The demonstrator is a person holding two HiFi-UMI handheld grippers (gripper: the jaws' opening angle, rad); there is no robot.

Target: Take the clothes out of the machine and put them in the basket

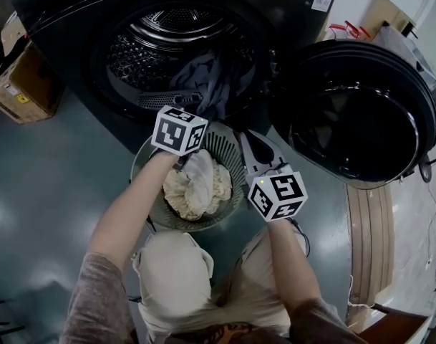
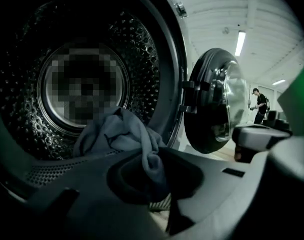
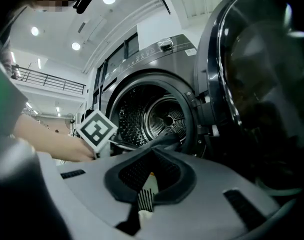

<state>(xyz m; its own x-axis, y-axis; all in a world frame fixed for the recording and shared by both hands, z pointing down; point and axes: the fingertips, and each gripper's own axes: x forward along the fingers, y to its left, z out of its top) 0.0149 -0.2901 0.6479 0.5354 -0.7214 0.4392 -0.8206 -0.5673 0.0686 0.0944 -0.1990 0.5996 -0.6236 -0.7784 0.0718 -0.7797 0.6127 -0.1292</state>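
Observation:
A grey-blue garment [image 1: 205, 83] spills out of the washing machine's drum [image 1: 176, 49] over its lip. My left gripper [image 1: 193, 115] is at that lip, shut on a fold of the garment [image 2: 117, 134]; the cloth runs down between its jaws [image 2: 154, 160]. Below the opening stands a round mesh basket [image 1: 223, 146] with cream clothes [image 1: 198, 185] in it. My right gripper [image 1: 245, 137] hovers over the basket's right rim, shut with nothing in it. In the right gripper view its jaws [image 3: 164, 142] point level at the drum [image 3: 161, 121], with the left gripper's marker cube [image 3: 96, 130] to the left.
The machine's round door [image 1: 354, 113] stands swung open at the right, close by my right gripper. A cardboard box [image 1: 21, 84] sits on the floor at the left. Wooden boards [image 1: 368, 228] lie at the right. A person [image 2: 260, 105] stands far off in the room.

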